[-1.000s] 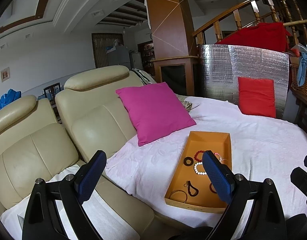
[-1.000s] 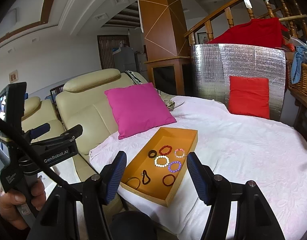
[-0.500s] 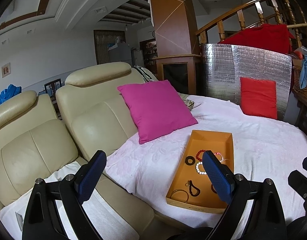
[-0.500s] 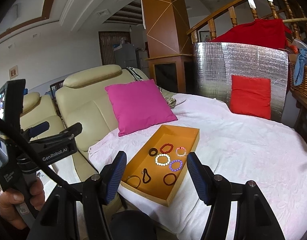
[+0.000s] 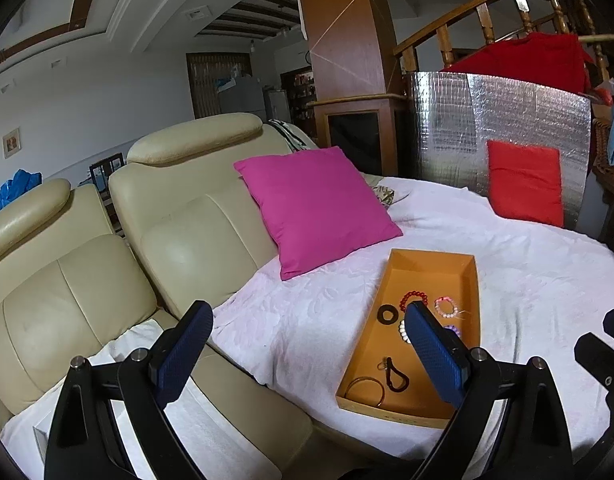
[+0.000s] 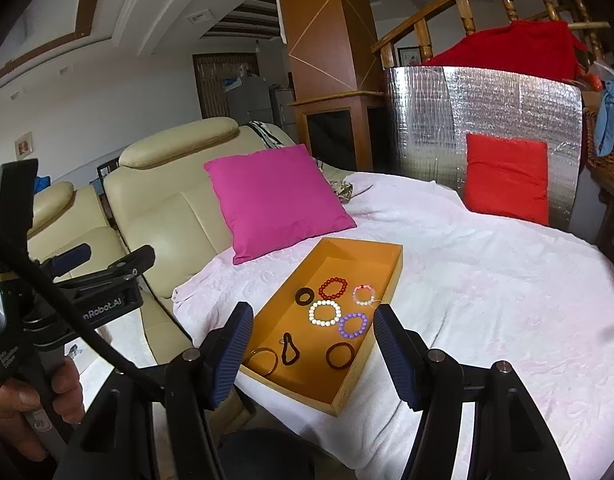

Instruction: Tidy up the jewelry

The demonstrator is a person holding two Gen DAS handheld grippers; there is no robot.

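The orange tray (image 6: 391, 276) lies on the white cloth (image 6: 487, 280), just below the pink pillow (image 6: 275, 200). The right wrist view shows all its jewelry: red beads (image 6: 333, 287), white beads (image 6: 325, 313), purple beads (image 6: 353, 325), a black ring (image 6: 304, 296). In the left view the finger (image 5: 435, 354) hides the purple and most of the white beads. Both the left gripper (image 5: 303, 354) and right gripper (image 6: 313, 352) hang spread wide, holding nothing. Only the right view shows the hand (image 6: 35, 404) holding the left tool.

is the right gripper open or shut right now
Open. The right gripper shows its two blue fingers spread wide apart, nothing between them, above the orange tray.
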